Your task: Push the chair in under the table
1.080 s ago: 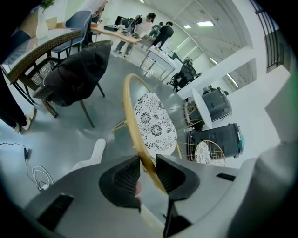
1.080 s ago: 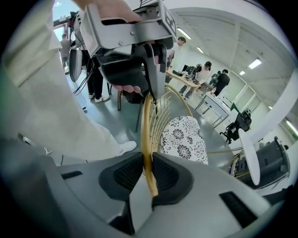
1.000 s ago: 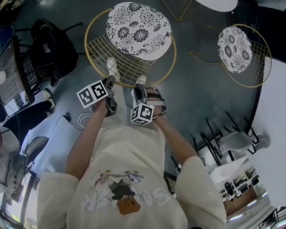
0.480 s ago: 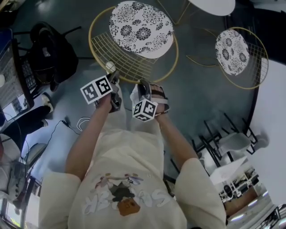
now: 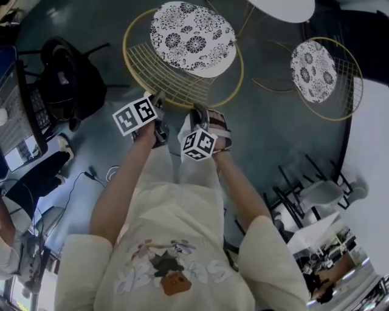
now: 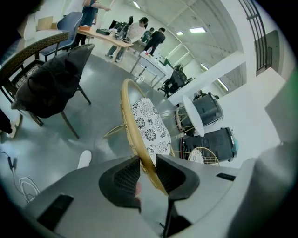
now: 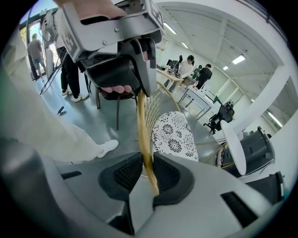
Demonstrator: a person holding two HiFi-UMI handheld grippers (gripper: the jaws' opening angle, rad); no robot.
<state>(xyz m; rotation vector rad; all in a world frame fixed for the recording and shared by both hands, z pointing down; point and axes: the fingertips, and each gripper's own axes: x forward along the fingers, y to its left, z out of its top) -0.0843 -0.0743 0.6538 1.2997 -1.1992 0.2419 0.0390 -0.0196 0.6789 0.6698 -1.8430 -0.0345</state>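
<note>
A round chair (image 5: pixel 173 85) with a gold wire frame and a curved wire back stands upright on the grey floor. Its round seat cushion (image 5: pixel 192 37) is white with black flowers. A white round table (image 5: pixel 282 8) stands near its far side, and the seat is not under it.

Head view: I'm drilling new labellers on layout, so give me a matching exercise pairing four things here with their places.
Things:
1 gold chair rim
2 white table
3 black bag
4 second floral chair

Places:
A top edge
B right side
C clamped by left gripper and right gripper
D left side

Pairs: 1-C, 2-A, 3-D, 4-B
</note>
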